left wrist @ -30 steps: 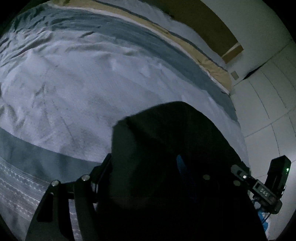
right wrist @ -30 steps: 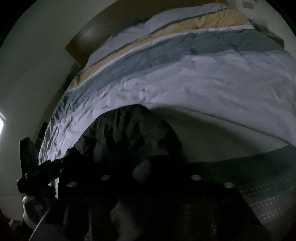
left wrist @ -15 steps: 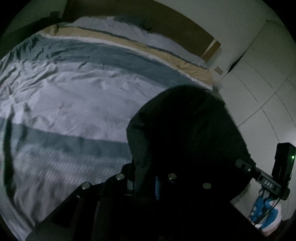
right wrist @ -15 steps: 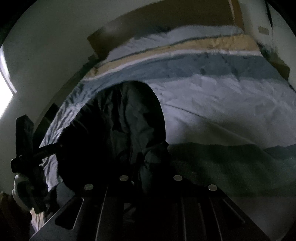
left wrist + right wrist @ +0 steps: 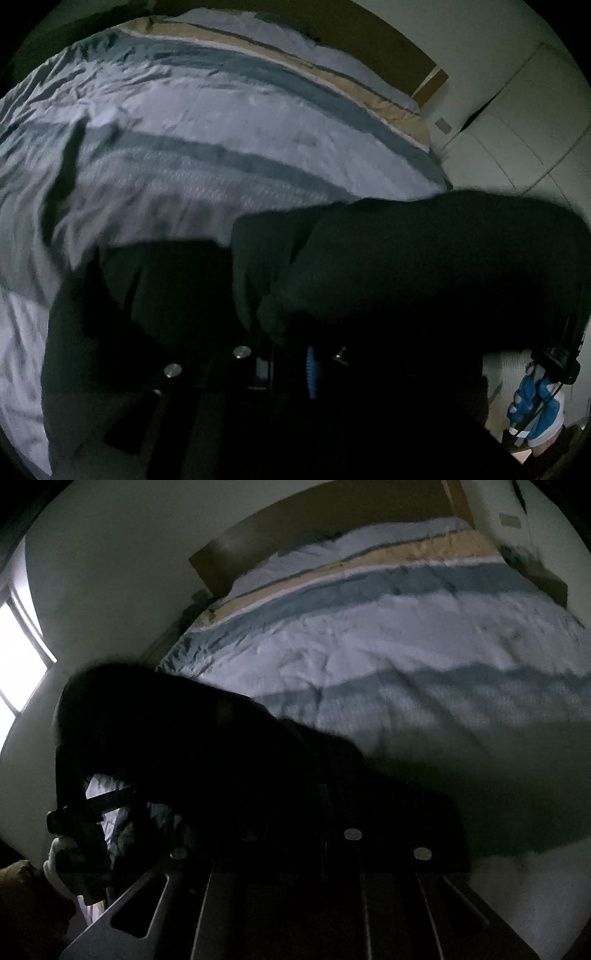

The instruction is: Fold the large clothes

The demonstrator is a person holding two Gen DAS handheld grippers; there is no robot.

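A large black garment (image 5: 406, 266) hangs in front of the left wrist camera and drapes over my left gripper (image 5: 291, 354), which is shut on it. In the right wrist view the same black garment (image 5: 207, 760) stretches from the left down over my right gripper (image 5: 325, 823), which is shut on it. The fingertips of both grippers are hidden in the dark cloth. The other gripper shows at the lower right of the left view (image 5: 554, 362) and at the lower left of the right view (image 5: 74, 812). The garment is held up over the near part of the bed.
A bed with a striped blue, white and tan duvet (image 5: 207, 122) fills the view ahead, also in the right wrist view (image 5: 388, 638). A brown headboard (image 5: 325, 520) stands at the far end. White wardrobe doors (image 5: 517, 110) are at the right, a window (image 5: 18, 657) at the left.
Both grippers have pulled back and up from the bed with the garment. The cloth has spread wider between them and more of the bed's near end shows.
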